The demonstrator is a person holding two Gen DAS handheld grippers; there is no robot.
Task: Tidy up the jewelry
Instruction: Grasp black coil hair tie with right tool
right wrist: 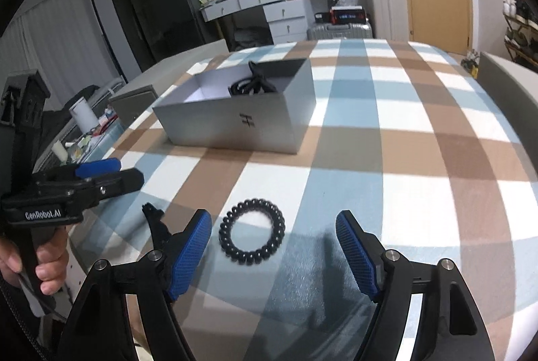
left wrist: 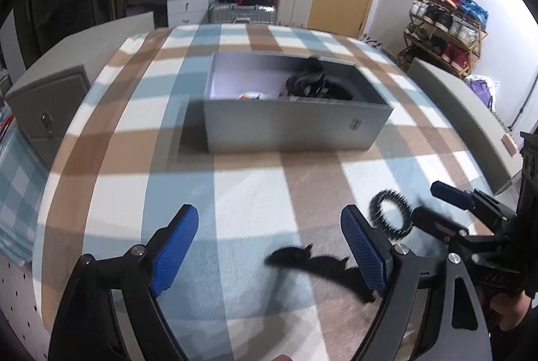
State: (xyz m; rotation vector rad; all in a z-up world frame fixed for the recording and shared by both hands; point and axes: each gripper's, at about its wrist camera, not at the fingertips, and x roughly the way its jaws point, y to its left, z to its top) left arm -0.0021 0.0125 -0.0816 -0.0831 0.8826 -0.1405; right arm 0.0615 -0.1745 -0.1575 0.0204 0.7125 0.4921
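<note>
A black spiral hair tie (right wrist: 252, 230) lies on the checked cloth, between the open fingers of my right gripper (right wrist: 274, 255); it also shows in the left wrist view (left wrist: 391, 213). A black hair clip (left wrist: 302, 260) lies on the cloth between the open fingers of my left gripper (left wrist: 269, 256); its tip shows in the right wrist view (right wrist: 155, 221). A grey open box (left wrist: 296, 122) stands further back and holds dark accessories (left wrist: 312, 82); it shows in the right wrist view too (right wrist: 235, 122). Both grippers are empty.
The checked cloth (right wrist: 386, 125) covers the table. A grey cabinet (left wrist: 43, 112) stands to the left. A grey bench edge (left wrist: 470, 112) runs along the right. A shoe rack (left wrist: 444, 25), suitcases and a white desk stand behind.
</note>
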